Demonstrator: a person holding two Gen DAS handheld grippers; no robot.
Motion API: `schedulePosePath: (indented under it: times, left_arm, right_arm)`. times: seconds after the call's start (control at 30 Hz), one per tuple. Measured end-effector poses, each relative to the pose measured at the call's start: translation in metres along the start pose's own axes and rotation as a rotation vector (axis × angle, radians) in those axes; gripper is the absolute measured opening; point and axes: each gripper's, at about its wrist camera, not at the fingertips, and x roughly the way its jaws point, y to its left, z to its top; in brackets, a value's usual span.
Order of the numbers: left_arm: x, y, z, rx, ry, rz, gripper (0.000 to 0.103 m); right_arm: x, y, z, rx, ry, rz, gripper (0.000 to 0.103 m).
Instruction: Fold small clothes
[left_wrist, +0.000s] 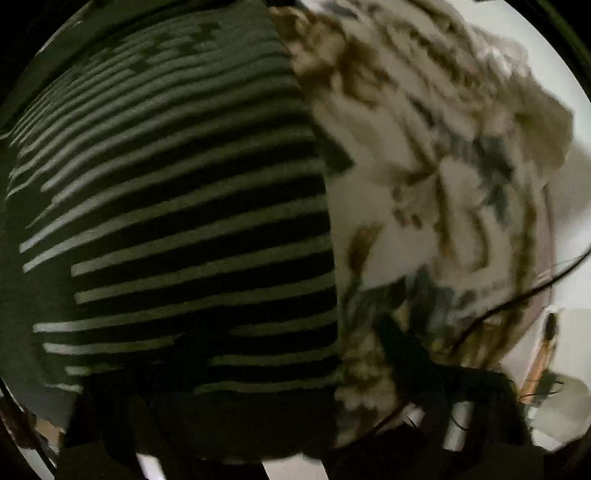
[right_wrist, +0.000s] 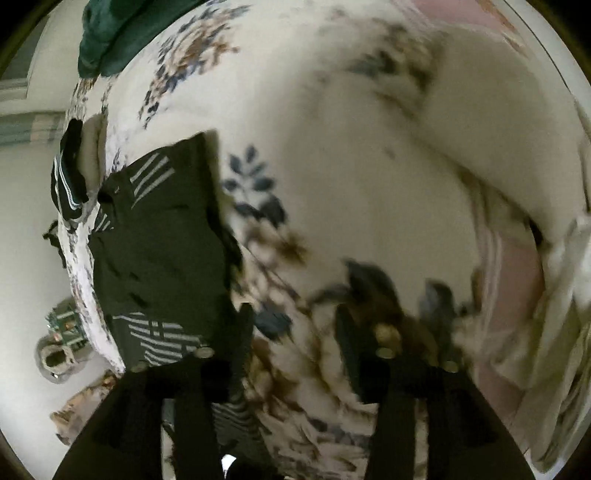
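A dark garment with pale stripes (left_wrist: 177, 229) fills the left of the left wrist view, lying on a floral bedsheet (left_wrist: 424, 155). My left gripper sits low over it; one dark finger (left_wrist: 402, 350) shows at the right, the other is lost against the dark cloth. In the right wrist view the same dark striped garment (right_wrist: 162, 258) lies flat at the left on the floral sheet (right_wrist: 351, 184). My right gripper (right_wrist: 295, 332) is open, its fingers (right_wrist: 243, 332) spread just above the sheet beside the garment's right edge, holding nothing.
A small dark striped piece (right_wrist: 70, 170) lies near the bed's left edge. A dark green cloth (right_wrist: 110, 37) is at the far end. A white pillow (right_wrist: 491, 140) and pink bedding (right_wrist: 513, 295) lie to the right. Shoes (right_wrist: 59, 350) sit on the floor at left.
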Motion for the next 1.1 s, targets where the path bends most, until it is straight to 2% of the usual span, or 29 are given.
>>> schedulePosePath:
  times: [0.03,0.1,0.17,0.3,0.43,0.47,0.5,0.53,0.7,0.8,0.9,1.03,1.1]
  left_arm:
    - [0.002,-0.001,0.001,0.015,-0.018,0.018,0.065]
    - [-0.003,0.006,0.0,0.012,-0.046,0.022,0.031]
    - [-0.012,0.019,-0.001,-0.01,-0.059,-0.006,0.008]
    - [-0.036,0.041,-0.007,-0.024,-0.104,-0.047,0.006]
    - [-0.07,0.052,-0.012,-0.037,-0.151,-0.075,0.006]
    - [-0.08,0.057,-0.013,-0.05,-0.164,-0.085,0.006]
    - [-0.089,0.063,-0.014,-0.067,-0.173,-0.102,0.006]
    - [-0.098,0.069,-0.015,-0.087,-0.182,-0.116,0.006]
    - [-0.142,0.109,-0.027,-0.207,-0.24,-0.186,0.004]
    - [-0.174,0.153,-0.036,-0.28,-0.29,-0.202,0.004]
    - [-0.191,0.202,-0.049,-0.357,-0.317,-0.223,0.004]
    - [-0.202,0.267,-0.077,-0.417,-0.332,-0.25,0.004]
    - [-0.2,0.305,-0.091,-0.437,-0.323,-0.269,0.003]
  right_arm:
    - [0.002,-0.006,0.0,0.007,-0.002,0.027,0.055]
    - [0.013,-0.004,0.012,0.016,-0.013,0.096,0.055]
    - [0.033,0.011,0.035,0.016,-0.027,0.177,0.055]
    - [0.078,0.033,0.087,0.07,-0.047,0.287,0.055]
    - [0.121,0.056,0.124,0.074,0.022,0.324,0.055]
    - [0.126,0.066,0.127,0.054,0.018,0.295,0.051]
    - [0.126,0.076,0.128,0.028,0.005,0.265,0.012]
    - [0.122,0.089,0.127,0.005,0.003,0.237,0.006]
    - [0.084,0.151,0.119,-0.076,-0.041,0.146,0.006]
    - [0.057,0.213,0.112,-0.145,-0.053,0.099,0.005]
    - [0.044,0.293,0.103,-0.216,-0.061,0.049,0.005]
    - [0.061,0.402,0.088,-0.288,-0.071,-0.023,0.005]
    - [0.086,0.459,0.079,-0.313,-0.07,-0.062,0.005]
